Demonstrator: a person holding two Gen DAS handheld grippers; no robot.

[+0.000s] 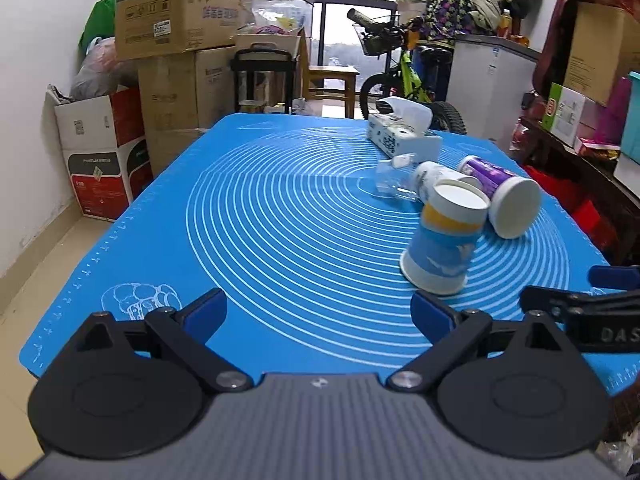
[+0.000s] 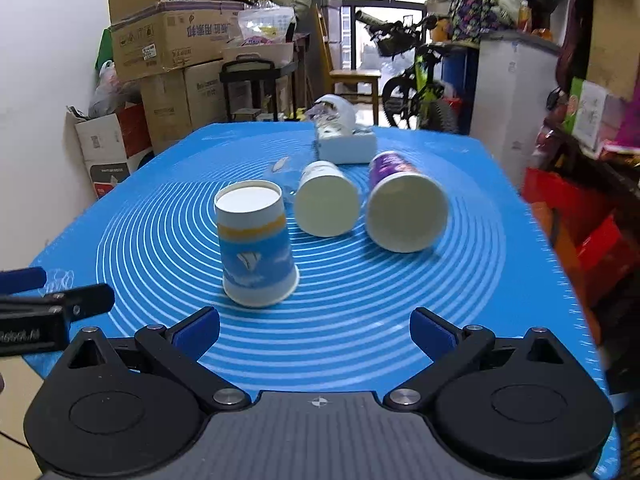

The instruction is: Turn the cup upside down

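Note:
A blue, yellow and white paper cup [image 2: 256,248] stands upside down on the blue mat [image 2: 360,340], base up; it also shows in the left wrist view [image 1: 444,236]. Behind it a white cup [image 2: 326,204] and a purple cup [image 2: 404,208] lie on their sides, open ends toward me; the purple cup also shows in the left wrist view [image 1: 500,196]. My right gripper [image 2: 316,330] is open and empty, just short of the upturned cup. My left gripper [image 1: 320,314] is open and empty, to the cup's left.
A tissue box [image 2: 346,140] sits at the far side of the mat, and a clear plastic cup [image 1: 394,178] lies near it. Cardboard boxes [image 1: 176,12], a bicycle [image 2: 420,80] and cluttered shelves [image 1: 580,120] surround the table.

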